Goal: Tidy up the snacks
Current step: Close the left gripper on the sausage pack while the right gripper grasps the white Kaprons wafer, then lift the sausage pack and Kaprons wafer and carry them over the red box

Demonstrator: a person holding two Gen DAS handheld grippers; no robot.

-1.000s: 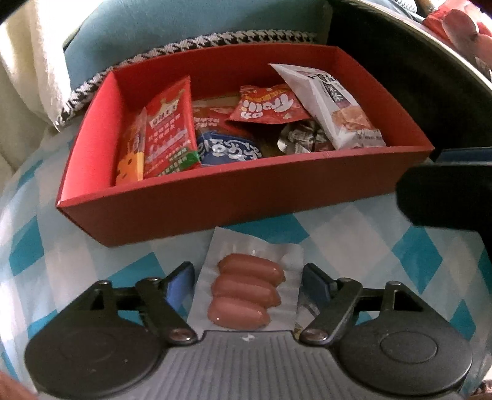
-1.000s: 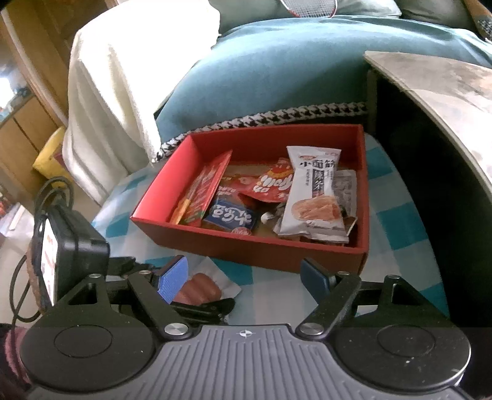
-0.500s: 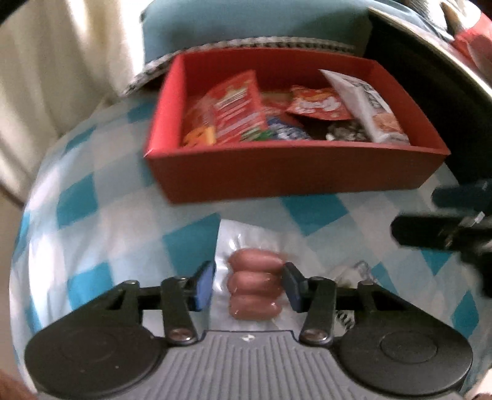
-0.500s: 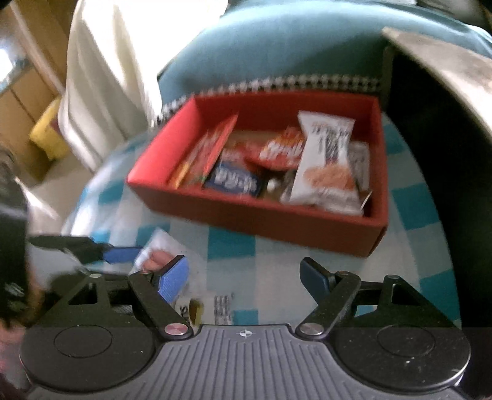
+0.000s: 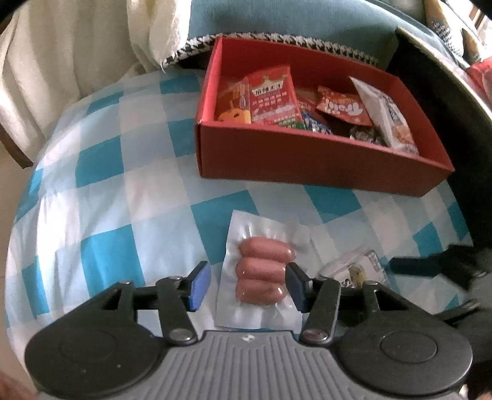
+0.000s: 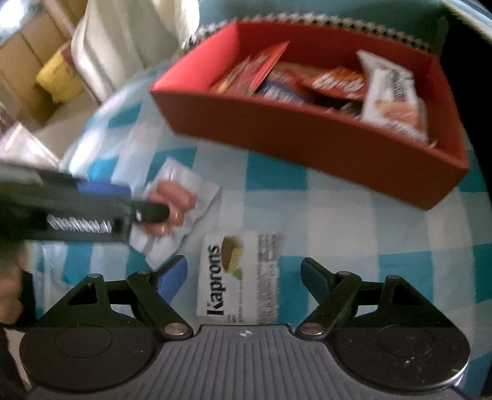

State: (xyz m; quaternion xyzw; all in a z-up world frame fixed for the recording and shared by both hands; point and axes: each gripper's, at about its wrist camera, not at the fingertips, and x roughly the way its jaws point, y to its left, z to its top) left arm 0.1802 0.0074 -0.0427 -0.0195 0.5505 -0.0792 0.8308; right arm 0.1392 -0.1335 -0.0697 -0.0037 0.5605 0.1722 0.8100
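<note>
A clear sausage pack (image 5: 261, 274) lies on the blue-checked cloth between the pads of my left gripper (image 5: 247, 287), which is open around it; the right pad touches the pack and the left pad stands clear. The pack also shows in the right wrist view (image 6: 175, 200), with the left gripper (image 6: 92, 209) over it. My right gripper (image 6: 243, 277) is open and empty over a white Kaprons packet (image 6: 240, 277), also seen in the left wrist view (image 5: 353, 270). The red box (image 5: 307, 160) holds several snack packs (image 5: 273, 95).
A dark table edge (image 5: 446, 101) runs along the right beside the box. A white towel (image 5: 61, 61) and a teal cushion (image 5: 292, 18) lie behind it. The cloth (image 5: 107, 184) slopes away at left. Yellow and wooden items (image 6: 55, 74) sit on the floor.
Both grippers pulled back from the box and swung left. The left jaws narrowed onto the sausage pack, then widened again. The Kaprons packet came into view under the right gripper.
</note>
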